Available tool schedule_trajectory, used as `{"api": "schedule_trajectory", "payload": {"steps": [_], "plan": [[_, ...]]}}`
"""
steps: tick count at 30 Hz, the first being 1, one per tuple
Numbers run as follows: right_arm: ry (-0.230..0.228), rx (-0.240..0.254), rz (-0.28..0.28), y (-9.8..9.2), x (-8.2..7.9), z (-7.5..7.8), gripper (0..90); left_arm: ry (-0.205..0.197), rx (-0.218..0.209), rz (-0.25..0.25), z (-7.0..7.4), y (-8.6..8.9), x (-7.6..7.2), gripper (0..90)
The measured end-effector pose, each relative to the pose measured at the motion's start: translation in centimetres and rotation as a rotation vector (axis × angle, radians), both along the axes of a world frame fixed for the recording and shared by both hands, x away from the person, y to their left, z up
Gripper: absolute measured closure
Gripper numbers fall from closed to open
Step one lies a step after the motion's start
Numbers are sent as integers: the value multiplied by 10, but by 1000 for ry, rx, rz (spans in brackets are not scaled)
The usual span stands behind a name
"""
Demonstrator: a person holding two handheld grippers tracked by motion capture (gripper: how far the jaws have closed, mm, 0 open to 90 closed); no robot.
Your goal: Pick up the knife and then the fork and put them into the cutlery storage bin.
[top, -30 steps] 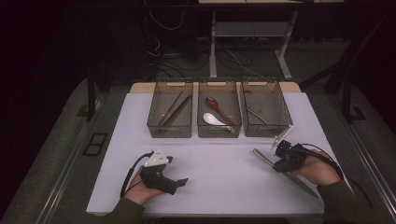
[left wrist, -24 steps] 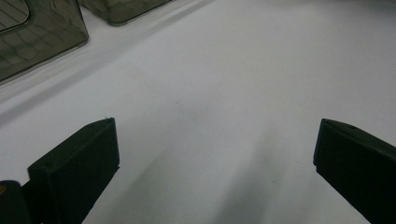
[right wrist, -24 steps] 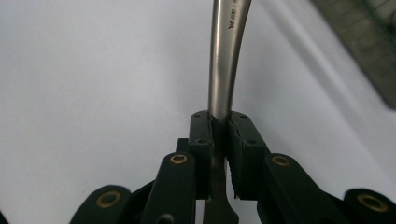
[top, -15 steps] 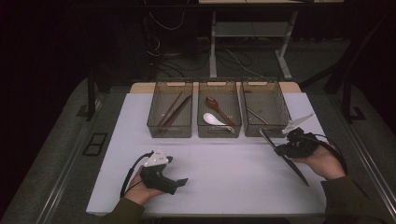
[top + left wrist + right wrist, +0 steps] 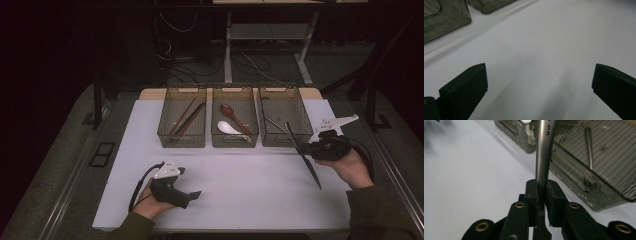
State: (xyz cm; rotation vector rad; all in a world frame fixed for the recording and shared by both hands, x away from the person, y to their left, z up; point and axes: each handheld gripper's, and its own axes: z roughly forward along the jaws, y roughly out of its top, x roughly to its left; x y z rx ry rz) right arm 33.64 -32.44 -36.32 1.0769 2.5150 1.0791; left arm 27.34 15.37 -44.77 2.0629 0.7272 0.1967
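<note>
White tabletop scene: the right gripper point(image 5: 306, 149), clamped on a metal knife point(image 5: 303, 156), has lifted toward the right-hand bin point(image 5: 279, 95) since a second ago, while the left gripper point(image 5: 196, 194) rests spread wide.

The right tool point(image 5: 306, 148), clamped on a long metal utensil point(image 5: 303, 156), now sits higher and farther toward twelve o'clock than a second ago, just beside the front wall of the right bin point(image 5: 280, 141). The utensil, earlier lying low over the table point(image 5: 240, 190), now slants up across that bin's near corner.
</note>
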Motion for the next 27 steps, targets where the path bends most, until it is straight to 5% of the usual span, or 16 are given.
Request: {"api": "schedule_trajectory", "payload": {"steps": [14, 27], "plan": [[-91, 114, -40, -6, 14, 20, 802, 0, 0, 3, 0, 1, 0, 0], [-168, 145, -83, -4, 44, 52, 802, -8, 0, -3, 0, 2, -1, 0]]}}
